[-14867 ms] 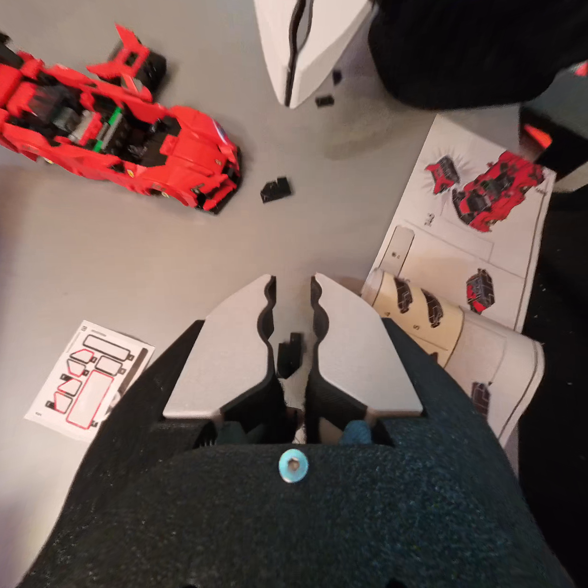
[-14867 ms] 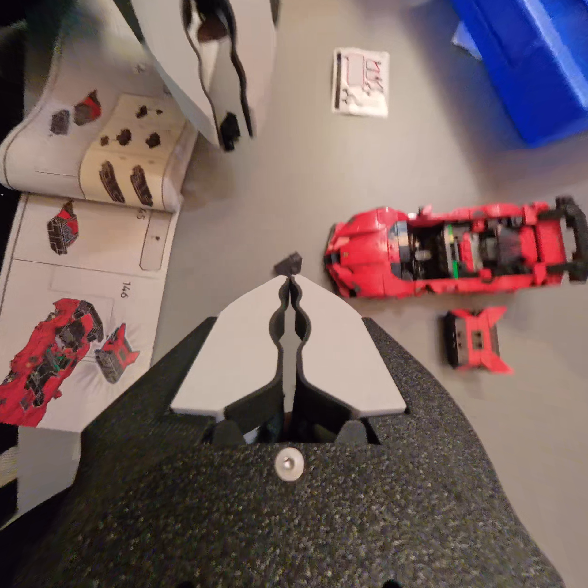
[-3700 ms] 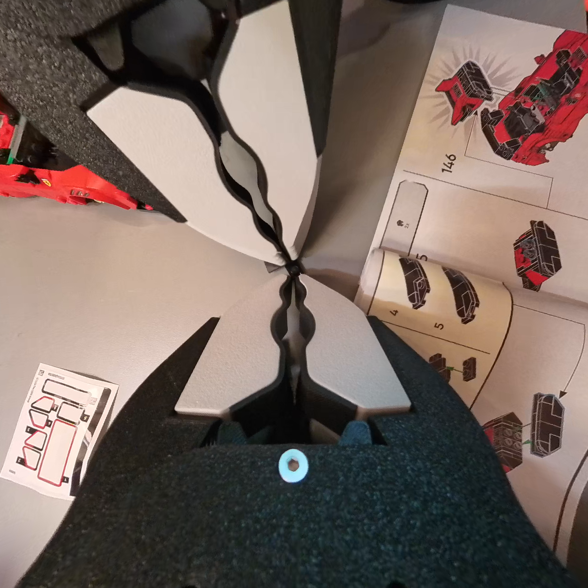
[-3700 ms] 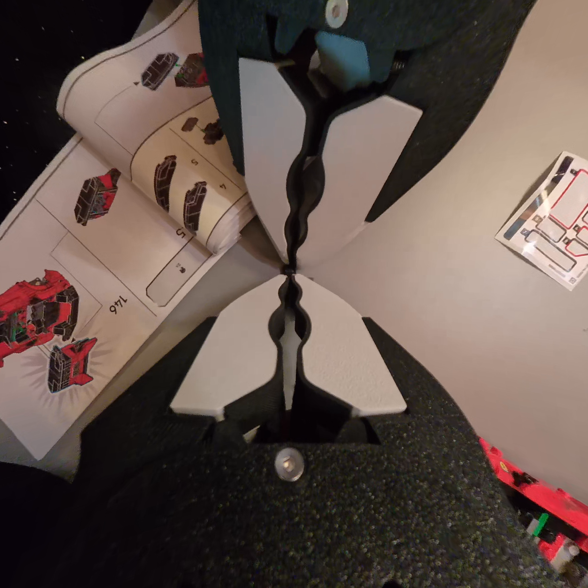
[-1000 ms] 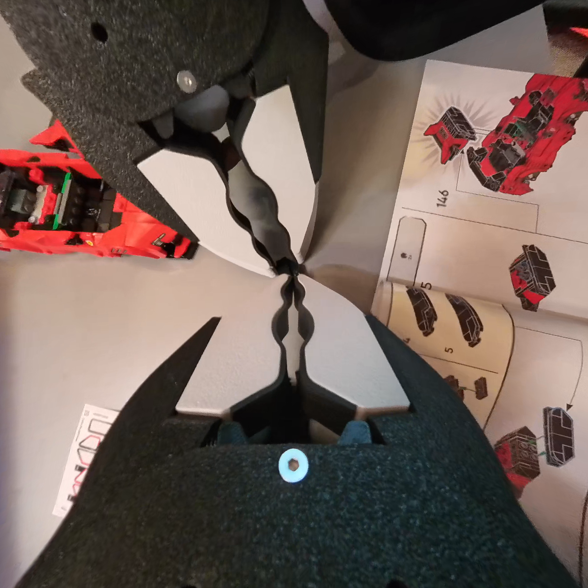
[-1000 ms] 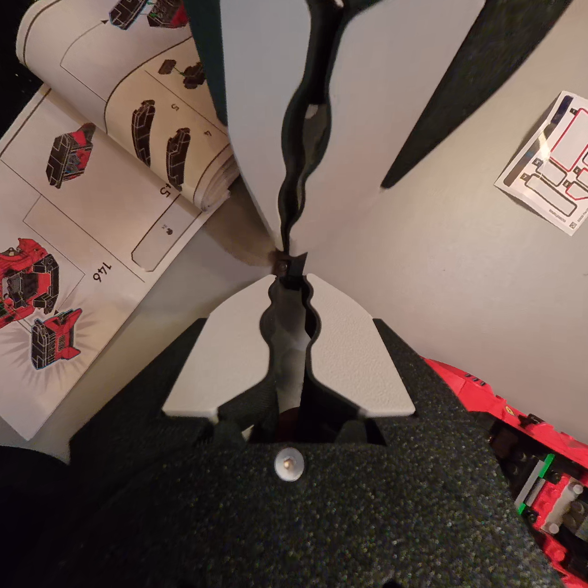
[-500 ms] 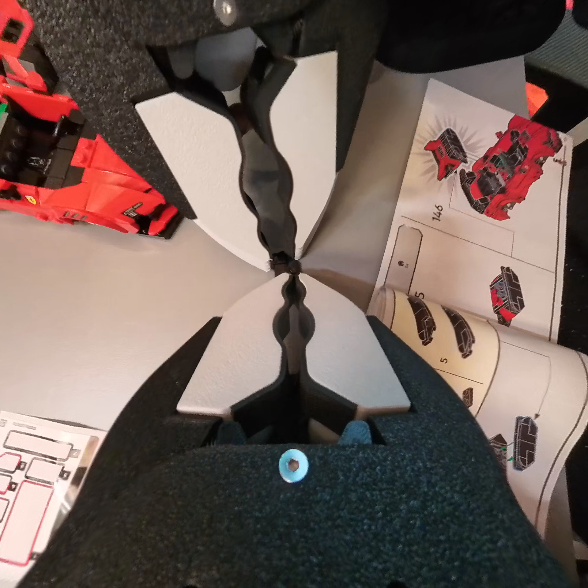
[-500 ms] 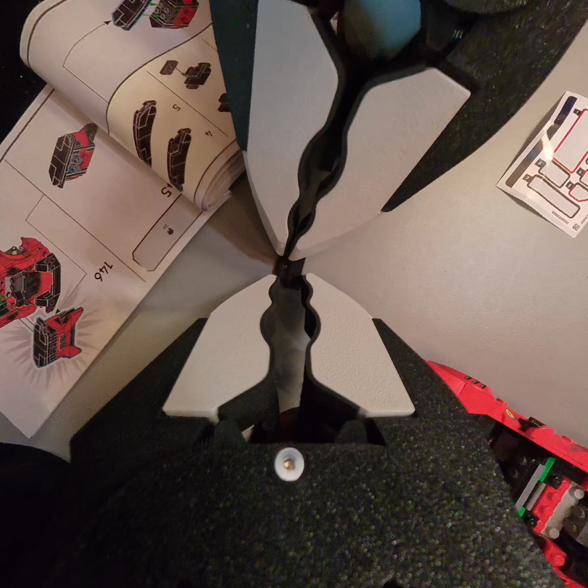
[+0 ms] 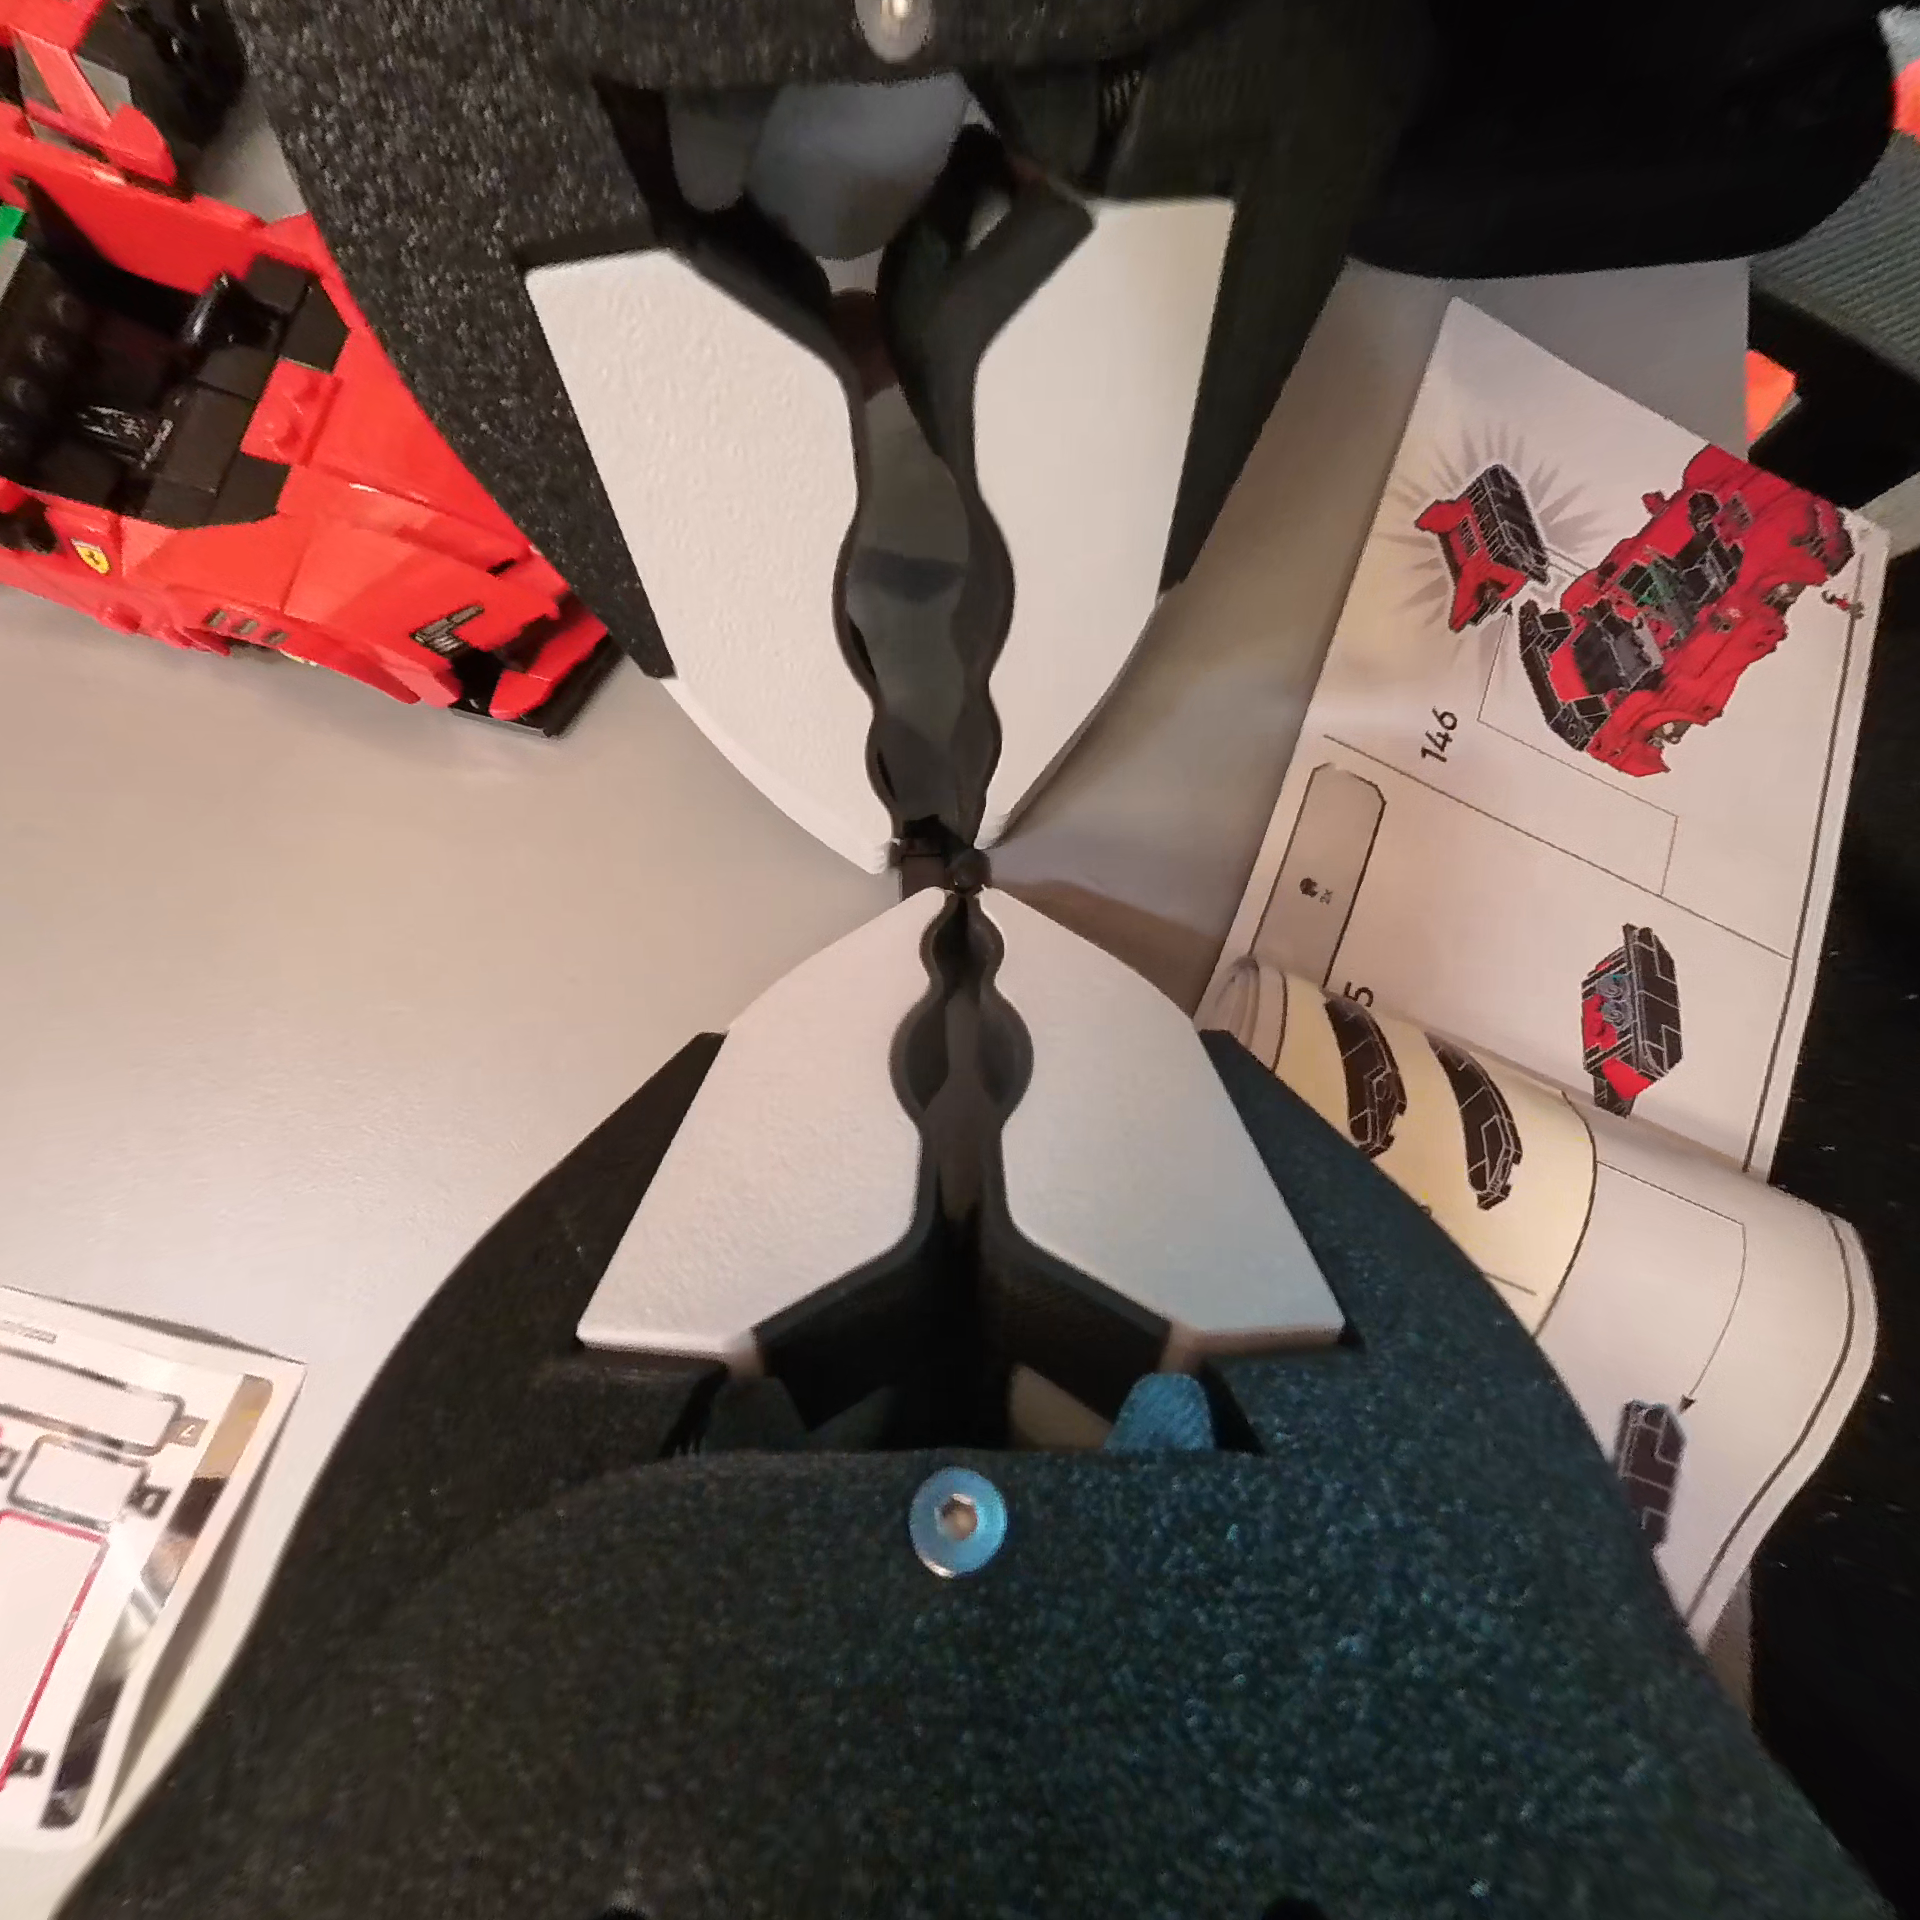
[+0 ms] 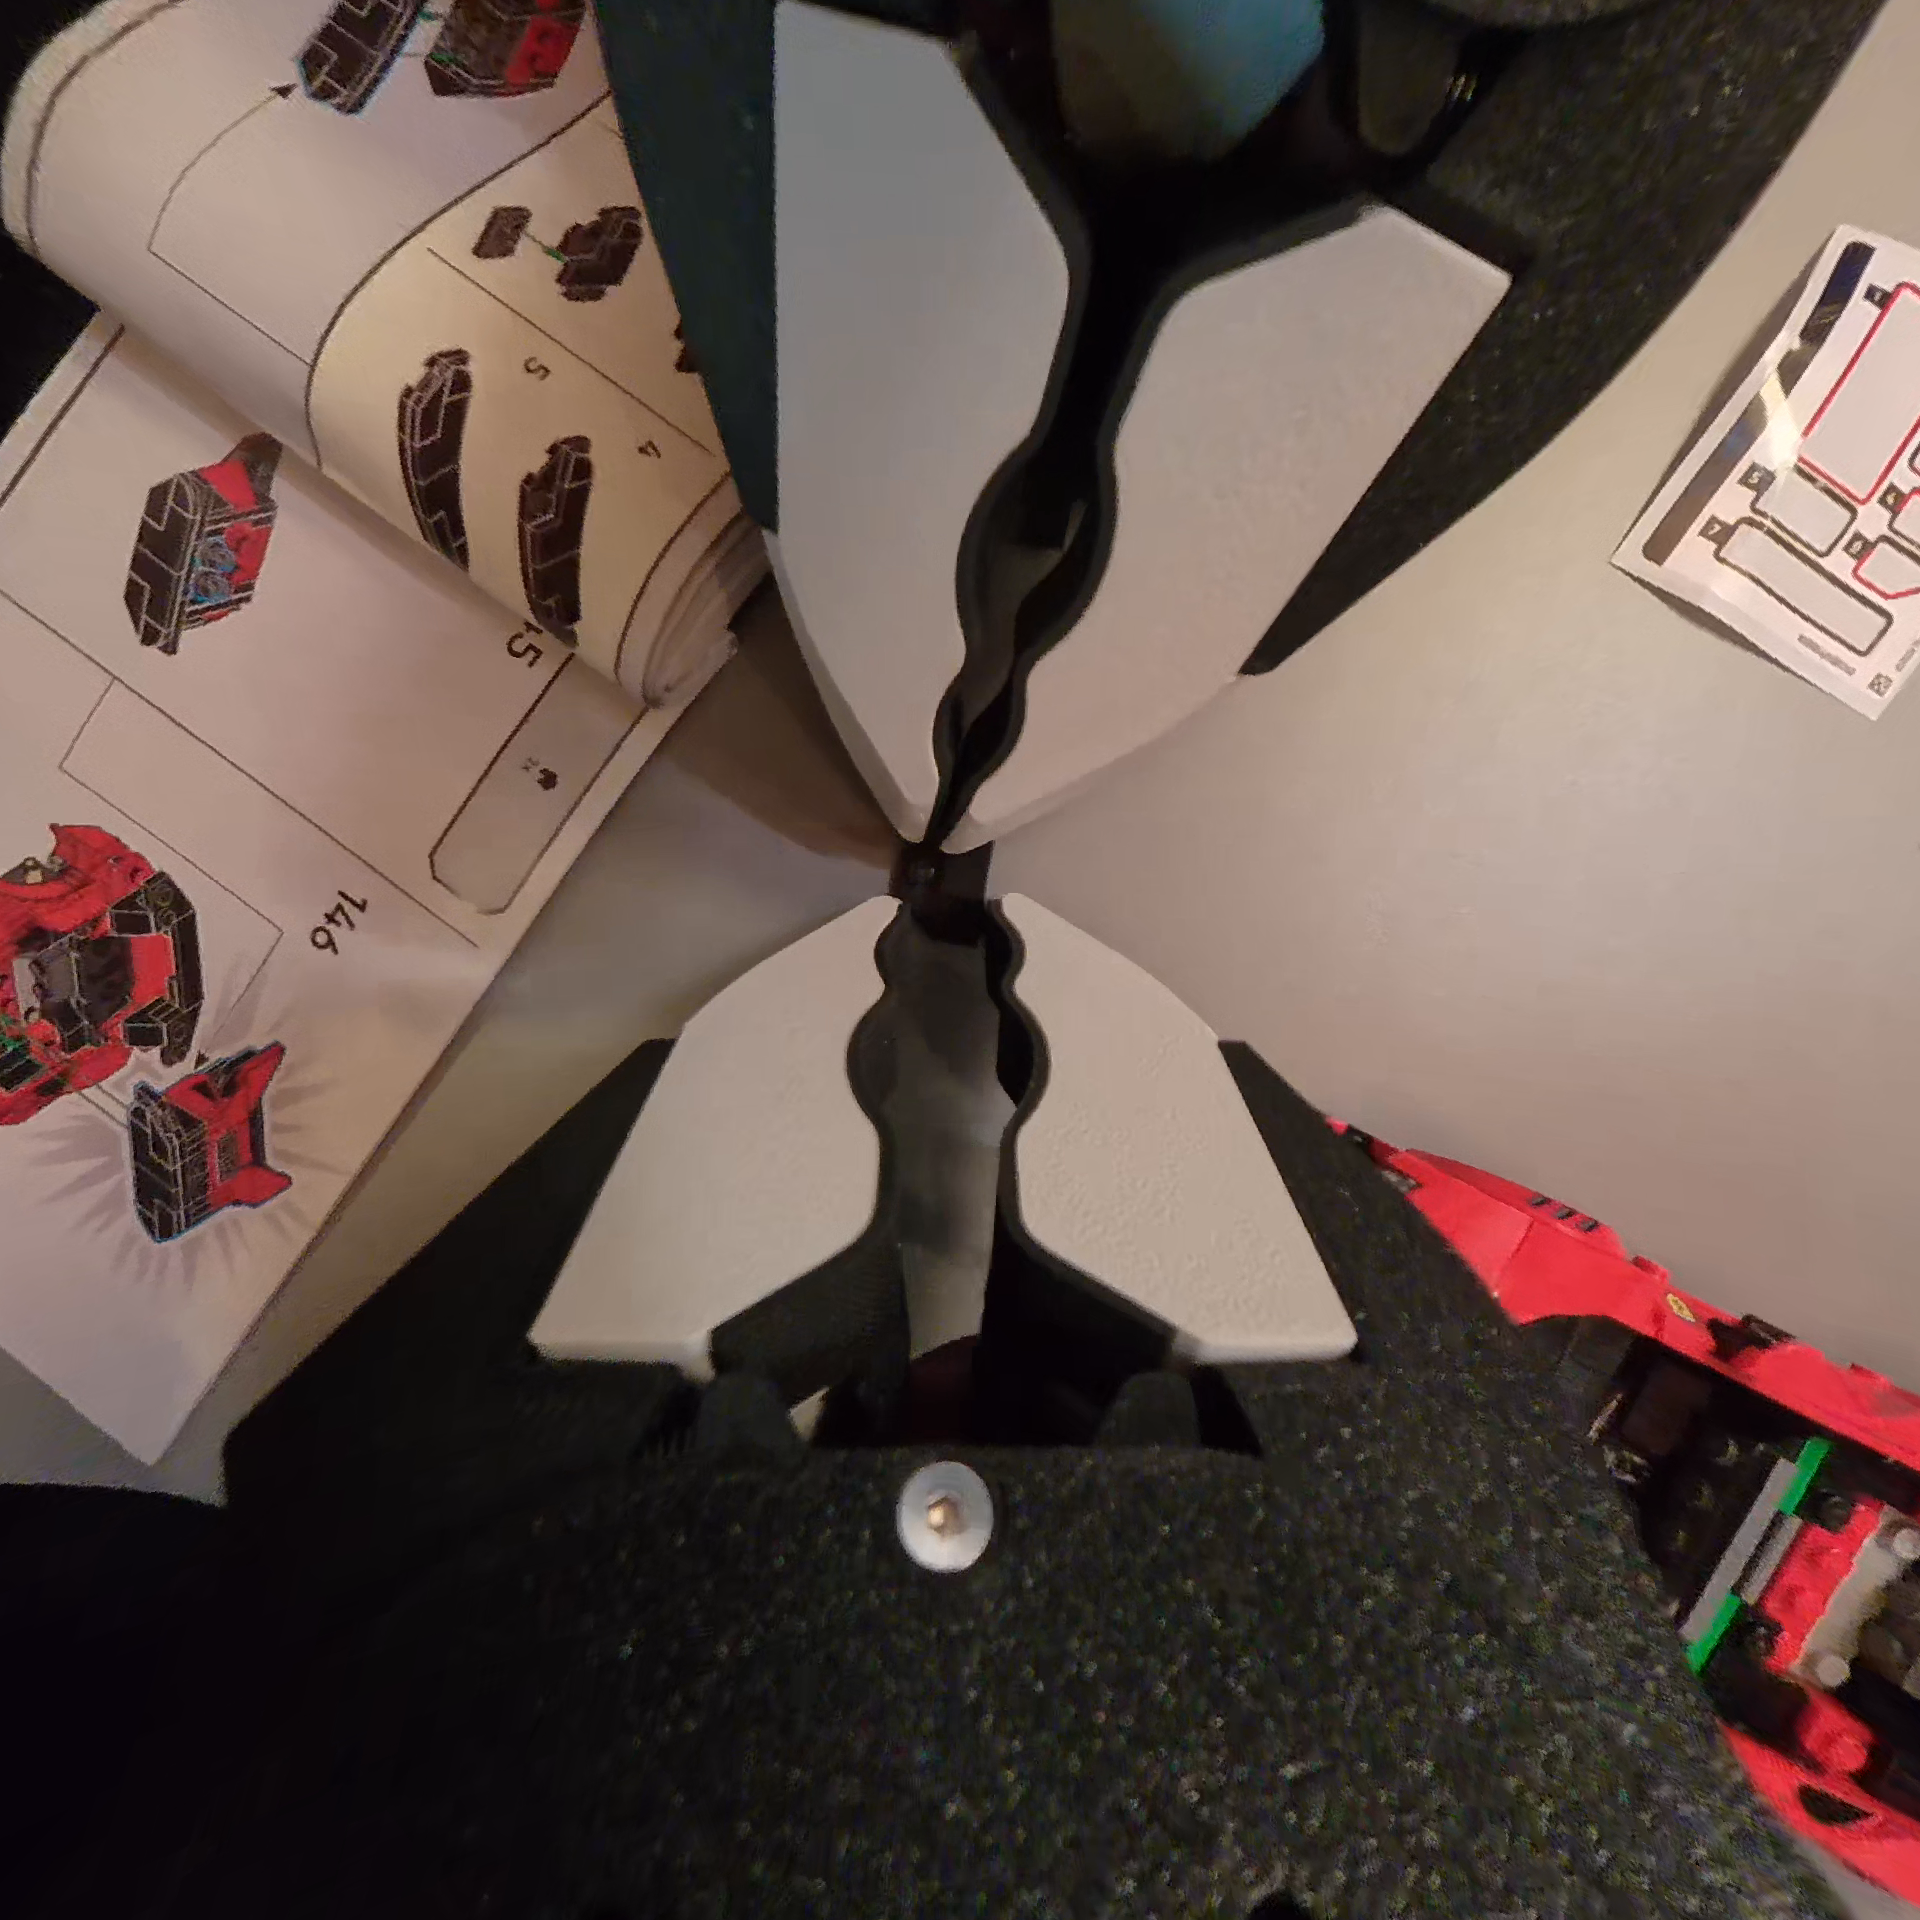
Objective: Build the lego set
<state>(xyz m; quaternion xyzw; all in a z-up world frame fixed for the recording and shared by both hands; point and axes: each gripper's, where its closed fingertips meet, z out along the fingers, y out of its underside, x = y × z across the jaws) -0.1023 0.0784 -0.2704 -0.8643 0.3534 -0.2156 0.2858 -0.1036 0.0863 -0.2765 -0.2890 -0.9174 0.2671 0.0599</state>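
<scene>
My two grippers meet tip to tip above the grey table. In the left wrist view my left gripper (image 9: pixel 958 906) is shut on a small black Lego piece (image 9: pixel 966 869). My right gripper (image 9: pixel 938 837) comes in from the top of that view. In the right wrist view my right gripper (image 10: pixel 941 916) is shut on a small black Lego piece (image 10: pixel 935 889), and my left gripper (image 10: pixel 940 831) touches it from above. How the pieces join is hidden by the fingertips. The red Lego car (image 9: pixel 239 488) lies at the upper left, and at the lower right in the right wrist view (image 10: pixel 1787 1507).
An open instruction booklet (image 9: pixel 1558 862) lies on the right of the left wrist view and on the left of the right wrist view (image 10: pixel 260 748). A sticker sheet (image 9: pixel 114 1517) lies on the table (image 9: pixel 312 987), and shows at the upper right in the right wrist view (image 10: pixel 1808 488). Both grippers' tips are close together, under 4 cm apart.
The grippers stay tip to tip. My left gripper has tilted and shifted, so the car slides up and left in its view and the sticker sheet comes closer. The right view barely changes.
</scene>
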